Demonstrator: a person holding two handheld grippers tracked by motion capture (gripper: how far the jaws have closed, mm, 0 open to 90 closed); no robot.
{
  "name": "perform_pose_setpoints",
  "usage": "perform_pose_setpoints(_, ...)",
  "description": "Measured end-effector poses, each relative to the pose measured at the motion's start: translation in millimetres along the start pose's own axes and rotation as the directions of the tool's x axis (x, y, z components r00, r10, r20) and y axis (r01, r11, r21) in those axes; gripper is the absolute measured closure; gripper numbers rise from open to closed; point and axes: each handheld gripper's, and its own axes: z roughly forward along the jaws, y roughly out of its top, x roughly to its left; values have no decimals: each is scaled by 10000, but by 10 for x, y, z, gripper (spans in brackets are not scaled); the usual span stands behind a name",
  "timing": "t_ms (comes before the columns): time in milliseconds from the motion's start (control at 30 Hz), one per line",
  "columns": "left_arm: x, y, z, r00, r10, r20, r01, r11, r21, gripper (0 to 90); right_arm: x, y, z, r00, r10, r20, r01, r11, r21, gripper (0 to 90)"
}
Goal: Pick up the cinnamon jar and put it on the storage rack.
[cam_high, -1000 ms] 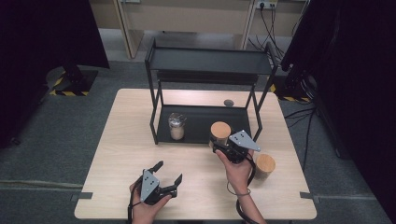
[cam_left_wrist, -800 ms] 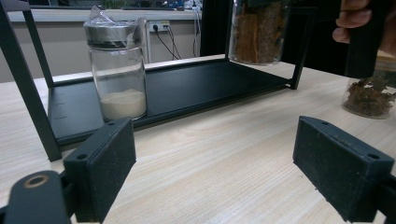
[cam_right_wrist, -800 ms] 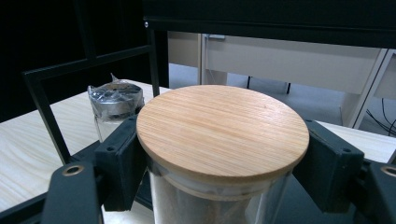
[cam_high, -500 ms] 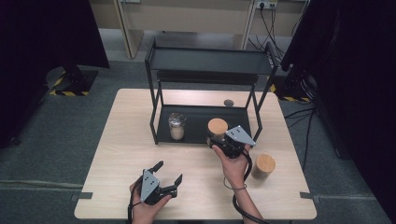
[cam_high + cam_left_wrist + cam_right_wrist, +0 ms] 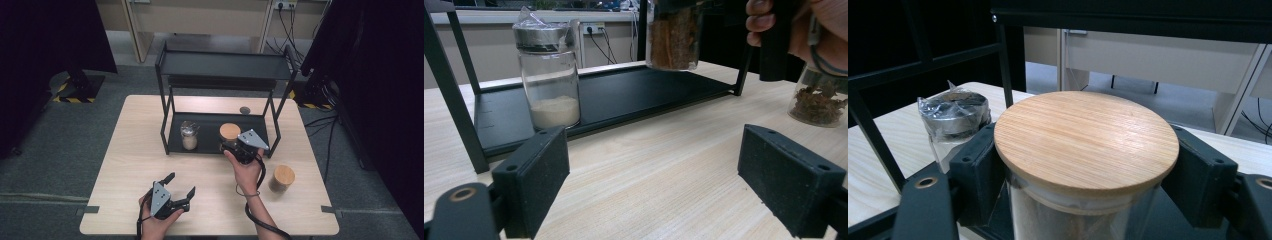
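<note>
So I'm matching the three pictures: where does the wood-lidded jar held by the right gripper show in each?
High view: wood-lidded jar right of centre, over the rack's lower shelf.
Left gripper view: top centre, raised off the shelf.
Right gripper view: centre foreground, between the jaws.
Shared landmark: the metal-capped jar.

There are three jars: two with wooden lids, one (image 5: 230, 133) at the rack's lower shelf and one (image 5: 281, 178) on the table, and one metal-capped jar (image 5: 189, 135) of white powder on that shelf. There is one black two-shelf rack (image 5: 222, 65), one table (image 5: 130, 150) and one small dark disc (image 5: 245, 110) on it. Two grippers are counted, left (image 5: 176, 188) and right (image 5: 231, 146).
</note>
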Motion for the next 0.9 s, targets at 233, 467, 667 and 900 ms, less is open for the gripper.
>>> perform_pose_setpoints(233,-1,0,-1,10000,12,7,-12,10000,1,127,-13,-11,116,10000,-17,70,15,9998,201,256)
perform_pose_setpoints(467,-2,-1,-2,10000,13,23,-13,10000,-6,127,-6,-25,238,10000,50,85,-54,9991,420,256)
perform_pose_setpoints(667,-2,-1,-4,10000,-14,33,14,10000,-9,127,12,-34,346,9999,7,106,-13,9985,553,256)
perform_pose_setpoints(900,-8,-1,-5,10000,13,49,-13,10000,6,126,7,-35,464,9998,43,198,-57,9973,737,256)
